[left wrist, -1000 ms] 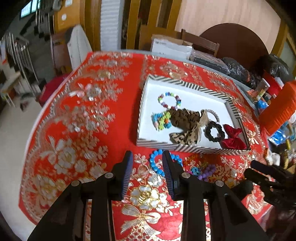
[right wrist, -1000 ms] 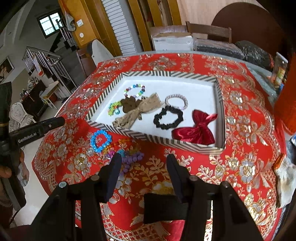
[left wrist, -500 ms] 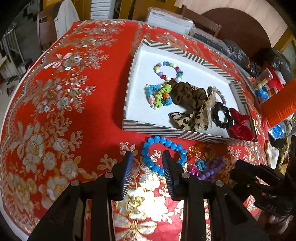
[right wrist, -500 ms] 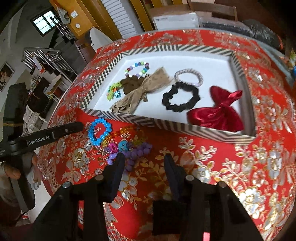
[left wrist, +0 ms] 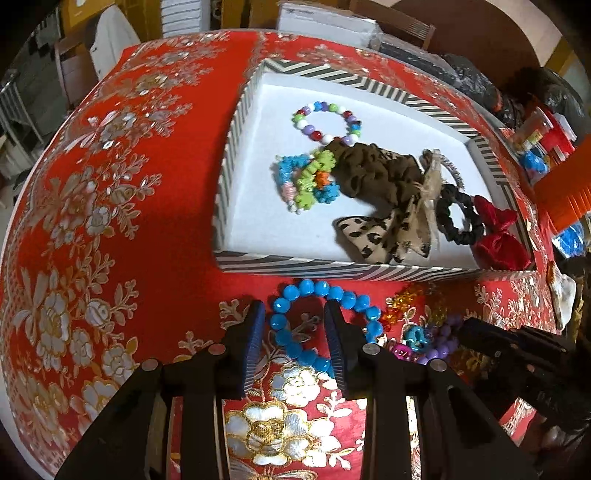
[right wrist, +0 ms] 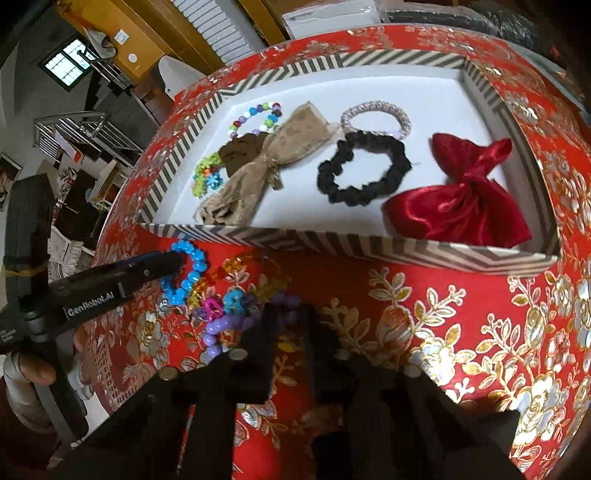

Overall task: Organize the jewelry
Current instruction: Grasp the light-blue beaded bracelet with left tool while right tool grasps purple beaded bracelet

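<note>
A striped box [left wrist: 369,272] [right wrist: 332,245] with a white floor holds bead bracelets, a leopard bow [left wrist: 388,236], a black scrunchie [right wrist: 364,168] and a red bow [right wrist: 465,199]. On the red cloth in front lie a blue bead bracelet [left wrist: 314,291] [right wrist: 192,266], an orange one [left wrist: 410,299] and a purple one [left wrist: 439,343] [right wrist: 236,325]. My left gripper [left wrist: 293,325] is open, its fingers straddling the left side of the blue bracelet. My right gripper [right wrist: 290,325] is open, low over the purple bracelet's right end.
The round table has a red and gold cloth [left wrist: 92,221]. A white cardboard box [left wrist: 325,18] and black bags [left wrist: 469,77] sit at the far edge. Orange and blue clutter [left wrist: 565,192] lies at the right. The table edge drops off at the left.
Both grippers moved forward and down toward the loose bracelets. The left fingers now straddle part of the blue bracelet. The right jaws have narrowed over the purple one.
</note>
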